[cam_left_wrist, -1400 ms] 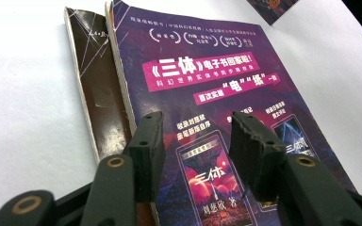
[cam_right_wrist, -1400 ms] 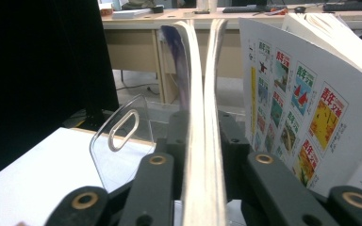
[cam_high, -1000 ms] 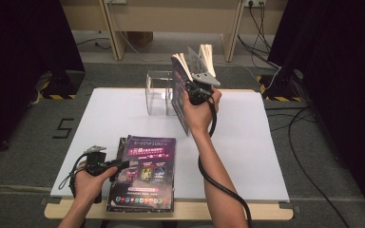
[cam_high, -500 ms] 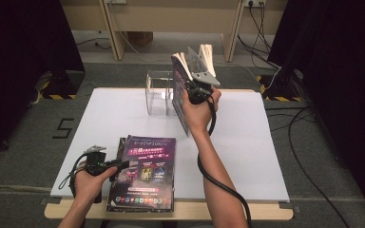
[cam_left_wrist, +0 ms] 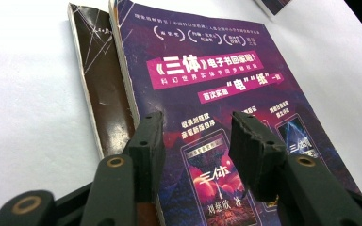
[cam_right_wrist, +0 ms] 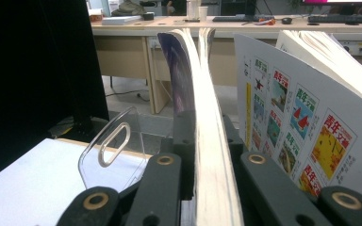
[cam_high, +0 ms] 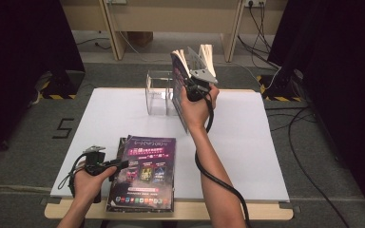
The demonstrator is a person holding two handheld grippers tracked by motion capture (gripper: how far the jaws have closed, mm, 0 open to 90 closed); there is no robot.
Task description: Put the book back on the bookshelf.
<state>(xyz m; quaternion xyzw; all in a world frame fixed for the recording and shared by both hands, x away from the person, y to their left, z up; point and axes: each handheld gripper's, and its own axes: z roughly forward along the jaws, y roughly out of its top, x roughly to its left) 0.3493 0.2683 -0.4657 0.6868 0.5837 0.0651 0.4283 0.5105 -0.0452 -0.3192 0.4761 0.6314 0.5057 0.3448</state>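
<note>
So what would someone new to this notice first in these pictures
Most striking is the magazine held upright above the far middle of the white table, clamped in the right gripper beside a clear plastic holder. Next is the purple magazine lying flat at the near edge on a darker one, with the left gripper open over its cover.

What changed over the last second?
Nothing visibly. The right gripper stays clamped on the upright magazine beside the clear holder; the left gripper stays open over the purple book on the table.
</note>
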